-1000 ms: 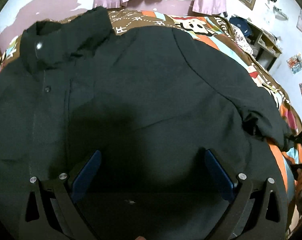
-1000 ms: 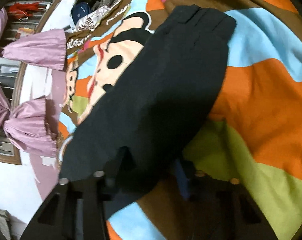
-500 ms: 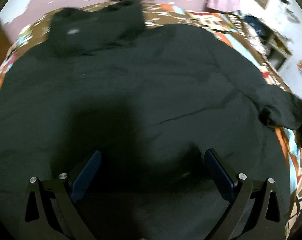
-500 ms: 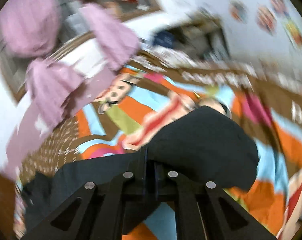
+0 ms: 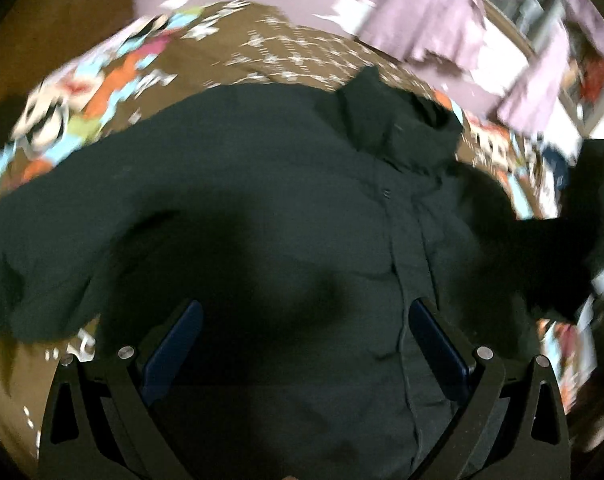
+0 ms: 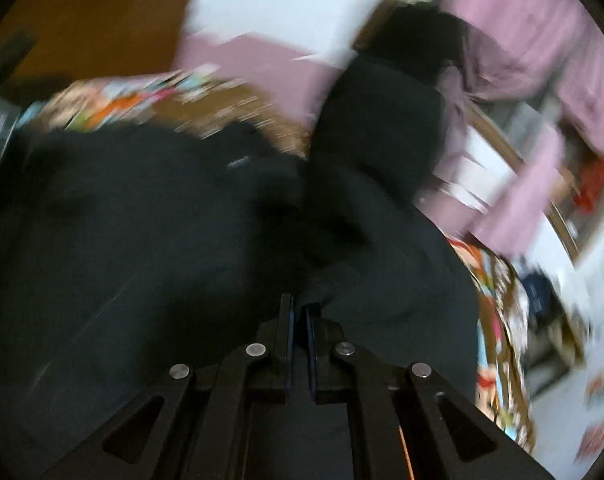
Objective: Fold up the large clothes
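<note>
A large black jacket [image 5: 269, 200] lies spread front-up on the bed, its collar [image 5: 394, 120] toward the far wall. My left gripper [image 5: 302, 320] hovers over the jacket's lower body, open, with nothing between its blue pads [image 5: 173, 344]. My right gripper [image 6: 299, 312] is shut on the black sleeve [image 6: 382, 168], which rises lifted above the jacket's body [image 6: 121, 220]. In the left wrist view the same sleeve [image 5: 550, 256] hangs raised at the right edge. Both views are blurred.
A cartoon-print bedspread [image 5: 113, 76] in brown, orange and blue covers the bed under the jacket. Pink curtains [image 5: 442, 8] and a window frame stand behind the bed. A wooden panel [image 6: 81, 28] and cluttered shelves [image 6: 542, 300] flank it.
My right gripper closed on the sleeve, rolled over and carried it up and across the jacket. The left gripper stayed open and swung sideways, so the collar now sits at the upper right.
</note>
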